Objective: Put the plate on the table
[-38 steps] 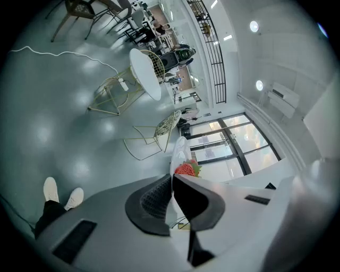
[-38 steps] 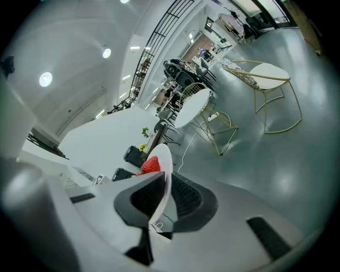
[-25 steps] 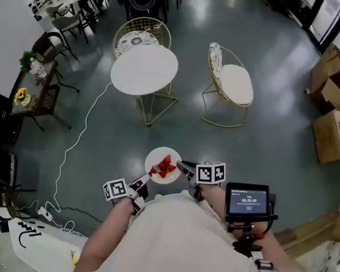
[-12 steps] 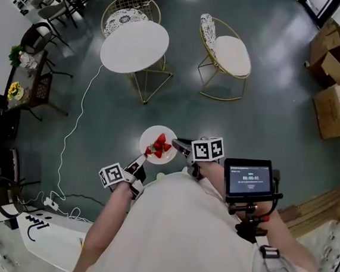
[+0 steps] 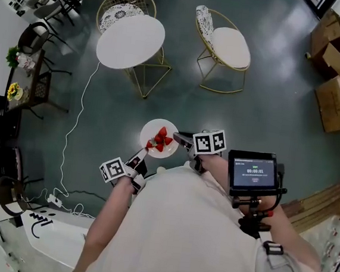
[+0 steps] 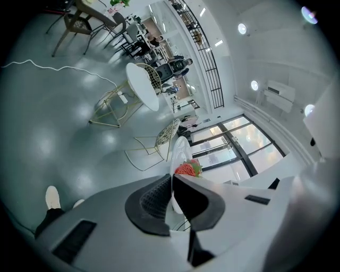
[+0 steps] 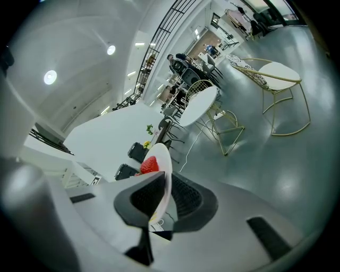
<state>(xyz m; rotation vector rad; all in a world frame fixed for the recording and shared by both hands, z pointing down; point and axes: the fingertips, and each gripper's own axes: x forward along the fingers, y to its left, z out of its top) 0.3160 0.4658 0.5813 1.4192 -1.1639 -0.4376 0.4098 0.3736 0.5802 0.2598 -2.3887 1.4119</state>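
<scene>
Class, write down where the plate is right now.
Head view: the plate hangs above the floor, clamped between the left gripper and right gripper, short of the round table.

We count 1 plate [image 5: 152, 130], 2 grippers (left gripper [image 5: 142, 156], right gripper [image 5: 182, 141]), 1 round white table [image 5: 131, 41] & 2 gold wire chairs [image 5: 227, 47] [image 5: 122, 9], fwiw.

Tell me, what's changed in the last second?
The head view has shifted: the round white table and the cushioned chair sit higher and further left in frame. The plate with its strawberries sits higher too, no nearer the table. Unchanged: left tongs and right tongs each clamp the plate's rim.
</scene>
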